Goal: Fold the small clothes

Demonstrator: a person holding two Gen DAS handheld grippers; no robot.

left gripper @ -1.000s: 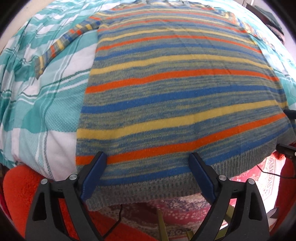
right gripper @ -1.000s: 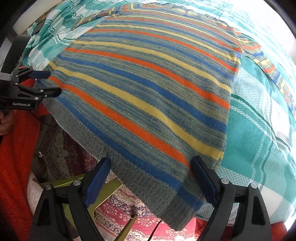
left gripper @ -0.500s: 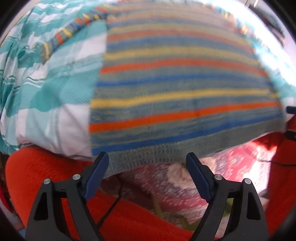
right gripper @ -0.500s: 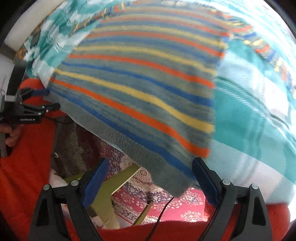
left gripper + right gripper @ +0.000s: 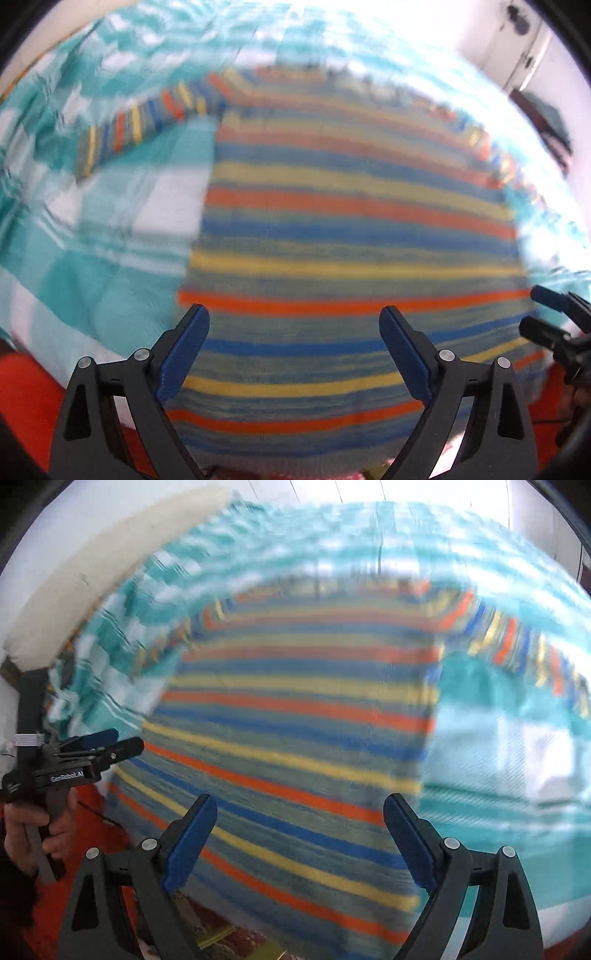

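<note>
I have swung both tools up over the sweater (image 5: 351,258) on the bed (image 5: 92,236); left tool (image 5: 295,332) and right tool (image 5: 299,819) gape wide, empty, fold not yet begun.

I read this as a home bedroom: I am working over a bed covered with a teal-and-white checked woven bedspread (image 5: 110,206), and a striped knitted sweater in orange, yellow and blue (image 5: 343,254) lies spread flat on it. A long cream-white padded bolster or bed edge (image 5: 110,554) runs along the far side, with white walls behind. Below the near edge I glimpse a red patterned carpet (image 5: 236,938), though blur hides its detail.
</note>
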